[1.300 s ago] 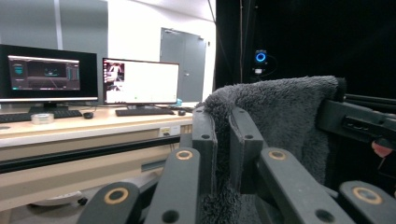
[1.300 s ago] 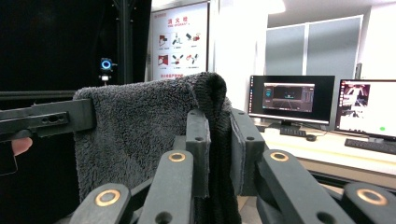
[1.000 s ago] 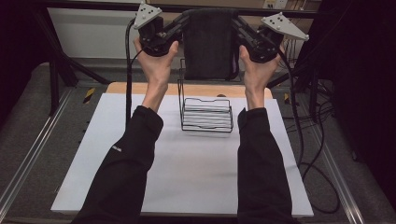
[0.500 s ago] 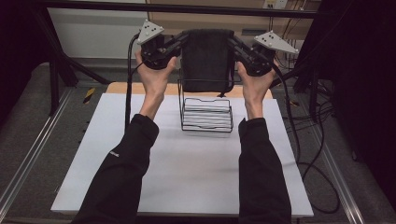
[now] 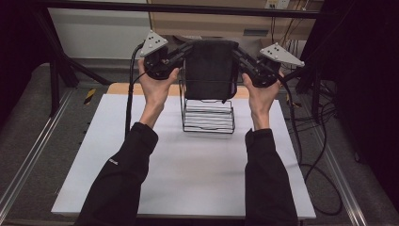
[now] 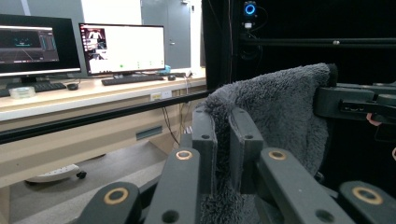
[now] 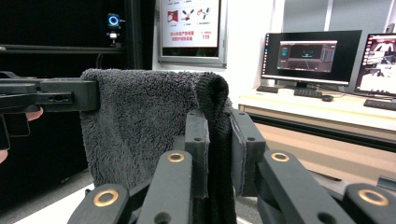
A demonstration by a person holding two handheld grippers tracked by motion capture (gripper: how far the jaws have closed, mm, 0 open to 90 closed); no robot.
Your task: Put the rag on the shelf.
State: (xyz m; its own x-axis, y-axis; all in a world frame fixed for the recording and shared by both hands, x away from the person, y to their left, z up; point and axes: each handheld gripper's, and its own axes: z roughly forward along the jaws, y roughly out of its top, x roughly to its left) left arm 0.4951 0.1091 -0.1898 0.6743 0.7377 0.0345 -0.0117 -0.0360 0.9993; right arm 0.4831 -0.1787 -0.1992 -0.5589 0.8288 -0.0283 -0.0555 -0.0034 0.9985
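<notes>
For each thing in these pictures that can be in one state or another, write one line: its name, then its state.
Left claw: shut on the towel's upper corner.
Right claw: shut on the towel's other upper corner.
Towel: dark grey, held up off the table, hanging spread between the two claws.
Wire rack: upright on the white mat, nothing hung on it yet.
Monitors: switched on.

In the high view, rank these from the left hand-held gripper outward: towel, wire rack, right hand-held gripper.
1. Towel: clamped in the left hand-held gripper, just to its right.
2. Wire rack: below the towel, on the white table.
3. Right hand-held gripper: across the towel, gripping its other edge.
</notes>
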